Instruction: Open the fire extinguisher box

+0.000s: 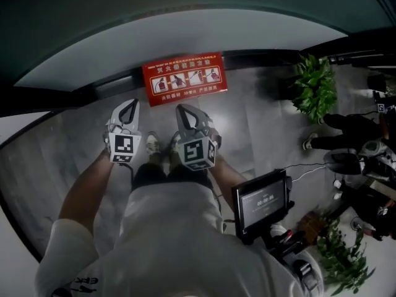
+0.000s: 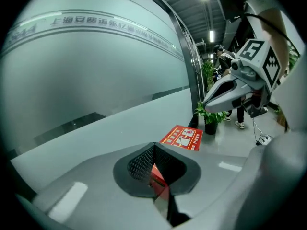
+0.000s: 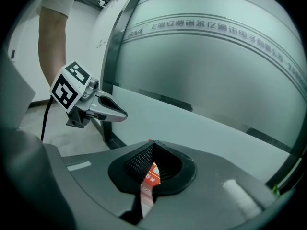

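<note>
The fire extinguisher box [image 1: 184, 79] is a flat red case with white pictograms, lying on the grey floor against the frosted glass wall; its lid is down. Both grippers hang in the air short of it, touching nothing. My left gripper [image 1: 131, 103] is shut and empty, with its tips [image 2: 153, 145] meeting and the box [image 2: 184, 137] ahead to the right. My right gripper [image 1: 184, 109] is also shut and empty, and a strip of the red box [image 3: 150, 175] shows through the gap below its tips [image 3: 152, 143]. Each gripper view shows the other gripper, the right one [image 2: 235, 91] and the left one [image 3: 98, 108].
The frosted glass wall [image 1: 185, 36] with a dark base runs behind the box. A potted plant [image 1: 315, 88] stands to the right, and another person's legs [image 1: 331, 141] are beyond it. A monitor on a stand [image 1: 263, 203], cables and a second plant [image 1: 343, 258] are at my right.
</note>
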Demonstrator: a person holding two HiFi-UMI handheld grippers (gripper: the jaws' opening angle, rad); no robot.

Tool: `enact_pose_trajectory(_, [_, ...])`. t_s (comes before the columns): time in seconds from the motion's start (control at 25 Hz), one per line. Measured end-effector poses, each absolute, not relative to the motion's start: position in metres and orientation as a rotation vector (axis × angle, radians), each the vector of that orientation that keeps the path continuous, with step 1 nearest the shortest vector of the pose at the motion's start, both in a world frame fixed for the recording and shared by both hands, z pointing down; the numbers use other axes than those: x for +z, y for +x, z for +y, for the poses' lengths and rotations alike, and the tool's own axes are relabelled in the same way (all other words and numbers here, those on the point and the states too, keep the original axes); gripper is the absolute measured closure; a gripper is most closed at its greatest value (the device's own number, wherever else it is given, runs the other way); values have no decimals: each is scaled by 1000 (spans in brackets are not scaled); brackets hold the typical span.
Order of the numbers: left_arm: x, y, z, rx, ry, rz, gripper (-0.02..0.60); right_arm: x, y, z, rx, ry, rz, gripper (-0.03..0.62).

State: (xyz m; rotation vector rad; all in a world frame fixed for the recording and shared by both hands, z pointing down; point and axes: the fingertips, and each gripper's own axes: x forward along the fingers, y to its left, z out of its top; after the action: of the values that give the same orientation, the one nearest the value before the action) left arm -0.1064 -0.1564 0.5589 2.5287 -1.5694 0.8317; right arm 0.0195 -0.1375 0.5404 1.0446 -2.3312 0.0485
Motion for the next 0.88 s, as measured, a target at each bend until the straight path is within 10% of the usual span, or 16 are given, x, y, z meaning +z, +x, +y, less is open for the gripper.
enact_pose_trajectory(0.8, [742,-105,-162,1515,2995,-1099,575,684,1,-149,185,1008,-2235,580])
enact_pose_trajectory(0.88, [756,-102,-160,1602,3065,-1021,499,691,2,-148,194,1022,-2231,580])
